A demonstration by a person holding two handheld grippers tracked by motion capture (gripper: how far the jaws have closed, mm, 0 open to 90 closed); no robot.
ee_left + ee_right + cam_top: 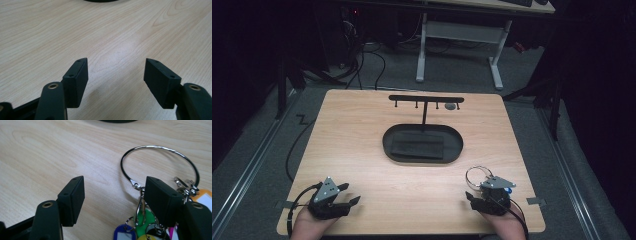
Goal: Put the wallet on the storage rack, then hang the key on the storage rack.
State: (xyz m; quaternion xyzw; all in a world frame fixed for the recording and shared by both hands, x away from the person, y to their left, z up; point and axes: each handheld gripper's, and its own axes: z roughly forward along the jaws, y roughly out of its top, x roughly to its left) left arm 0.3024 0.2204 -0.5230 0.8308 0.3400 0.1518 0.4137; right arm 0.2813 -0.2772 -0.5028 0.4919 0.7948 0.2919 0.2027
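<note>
Right hand-held gripper: jaws parted, grasping nothing. Its right pad stands over a cluster of coloured plastic key tags strung on a large silver wire key ring. The ring lies flat on the light wood-grain tabletop, its loop just ahead of that pad and off the jaws' centre line, with only bare wood between the pads. In the high view the same gripper sits at the near right edge, the ring touching its front.

Left hand-held gripper: released, jaws wide, bare tabletop between them. In the high view it rests at the near left edge, well apart from the ring.

Farther ahead of both grippers, mid-table, lies a black oval tray with a dark rectangular pad in it. A black T-shaped hook stand rises from its far side, with a small grey object at its right end.

Risks, as judged:
- The jaws are off-centre to the ring; closing here would likely catch tags or nothing, not the wire.
- Thin, round wire may slip from flat pads and swing under the tags' weight.
- Dangling tags could snag on the tray rim or hooks during transfer.
</note>
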